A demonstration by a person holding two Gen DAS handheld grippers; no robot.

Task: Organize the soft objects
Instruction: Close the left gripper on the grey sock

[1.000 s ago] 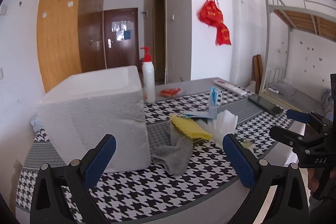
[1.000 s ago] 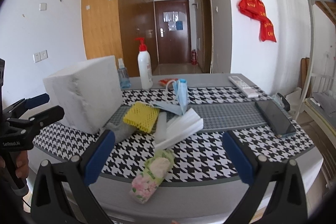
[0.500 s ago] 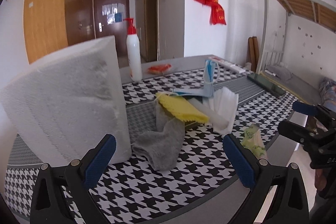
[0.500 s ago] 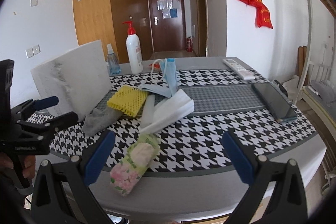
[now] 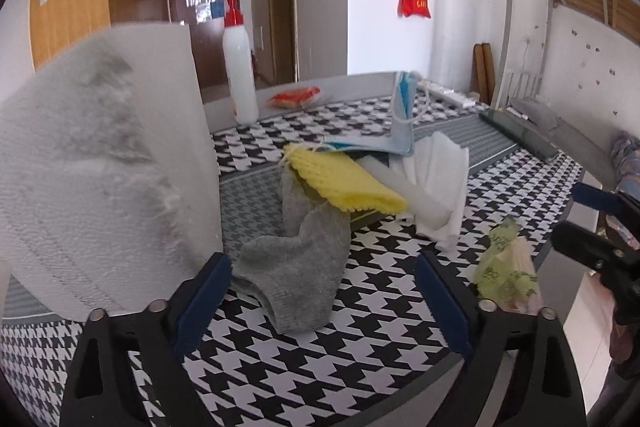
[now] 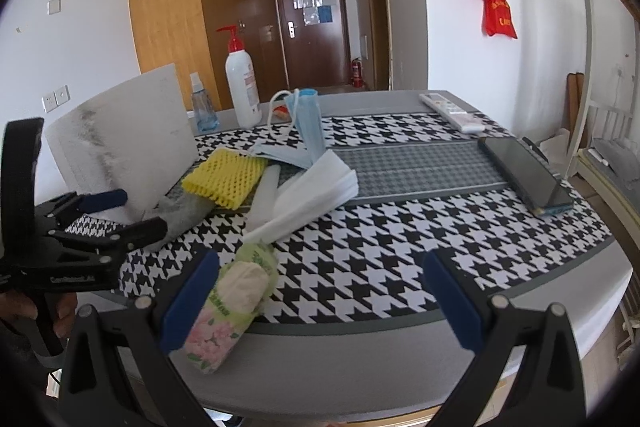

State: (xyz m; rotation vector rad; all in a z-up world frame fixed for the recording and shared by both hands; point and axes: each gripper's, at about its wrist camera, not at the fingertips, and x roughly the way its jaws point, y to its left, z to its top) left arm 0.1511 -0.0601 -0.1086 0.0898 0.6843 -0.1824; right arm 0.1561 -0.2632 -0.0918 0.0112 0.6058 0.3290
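Between the closing left gripper (image 5: 322,277): grey sock (image 5: 296,279)

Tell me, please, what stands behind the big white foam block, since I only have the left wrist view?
Observer: A small clear spray bottle stands behind the foam block, beside the pump bottle.
Operator: Thanks. How does the tissue packet lie?
Observer: The tissue packet has a pink floral end that reaches past the checked cloth onto the table's grey rim.
Operator: Is the right gripper gripping it?
Observer: No. The right gripper is open, with the packet just inside one finger.
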